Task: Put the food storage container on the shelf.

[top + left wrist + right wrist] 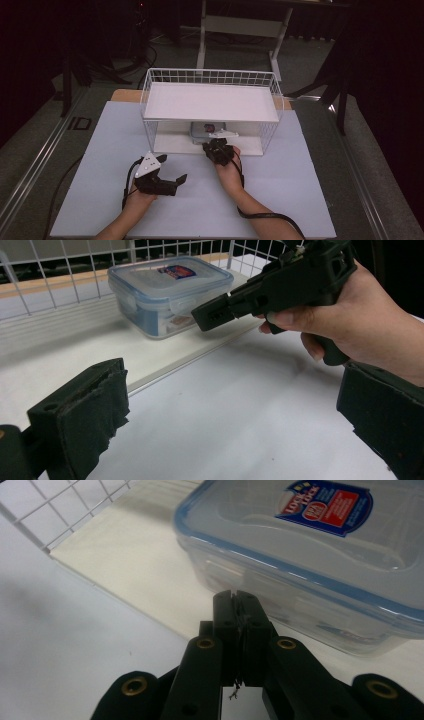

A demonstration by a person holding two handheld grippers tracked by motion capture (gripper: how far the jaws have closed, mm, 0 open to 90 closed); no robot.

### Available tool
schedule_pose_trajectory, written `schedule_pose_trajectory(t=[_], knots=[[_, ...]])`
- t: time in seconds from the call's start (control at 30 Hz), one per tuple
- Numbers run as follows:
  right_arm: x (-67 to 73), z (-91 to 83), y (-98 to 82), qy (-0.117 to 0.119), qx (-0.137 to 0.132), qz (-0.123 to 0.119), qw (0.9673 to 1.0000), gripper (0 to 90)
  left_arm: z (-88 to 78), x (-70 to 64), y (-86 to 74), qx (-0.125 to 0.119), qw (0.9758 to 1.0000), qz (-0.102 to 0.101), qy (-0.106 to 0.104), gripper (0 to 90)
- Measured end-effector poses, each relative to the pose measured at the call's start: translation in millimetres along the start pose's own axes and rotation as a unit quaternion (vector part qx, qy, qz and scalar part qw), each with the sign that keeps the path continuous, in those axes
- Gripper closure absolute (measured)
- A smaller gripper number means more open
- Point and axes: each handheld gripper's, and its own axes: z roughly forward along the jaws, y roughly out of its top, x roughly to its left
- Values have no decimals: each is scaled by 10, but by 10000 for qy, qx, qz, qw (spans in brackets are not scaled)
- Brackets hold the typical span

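Note:
A clear plastic food box (206, 129) with a blue-rimmed lid and a red and blue label stands on the lower board of a white wire rack (150, 95). My right gripper (214, 144) is shut with nothing between its jaws, and its tip sits just short of the box's near side. In the right gripper view the closed tips (239, 605) point at the box (310, 545) wall. My left gripper (175, 172) rests low over the table at the left, open and empty. Beyond its wide jaws (232, 415) the left gripper view shows the box (165, 290) and the right gripper (210, 315) in a hand.
The rack has a flat white upper shelf (210, 102) over the box, and wire walls at the sides and back. A white table top (290, 180) spreads in front of it. A cable (260, 216) trails from the right gripper. Dark floor and a desk frame lie beyond.

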Motion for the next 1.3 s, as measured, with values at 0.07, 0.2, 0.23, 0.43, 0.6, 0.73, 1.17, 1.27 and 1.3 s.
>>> schedule_pose_trajectory(t=[0.07,0.2,0.23,0.43,0.6,0.73,1.17,1.27,1.3], knots=[[39,-54,-9,46,-37,-97,9999,872,-5,-15,7,-19,10000,29,-26,12],[67,-237,-56,164,-130,-201,9996,813,-7,-36,25,-54,10000,10,-59,12],[70,-290,-77,229,-123,-248,9994,777,-7,-41,25,-81,9999,-4,-70,12],[39,-650,-209,341,-339,-530,9974,503,13,-50,45,-85,9997,82,-222,12],[31,-841,-248,435,-395,-353,9976,220,1,-72,121,-185,9992,39,-341,12],[26,-936,-280,663,-404,-166,9968,117,-22,-108,181,-107,9987,219,-446,12],[-163,-1197,-319,1057,-706,-463,9908,169,-283,-18,163,-32,9993,97,-365,12],[-184,-1244,-338,980,-697,-513,9914,169,-333,21,146,-38,9995,50,-325,12],[-193,-1259,-348,993,-712,-501,9912,168,-343,32,144,-21,9995,38,-315,12]])
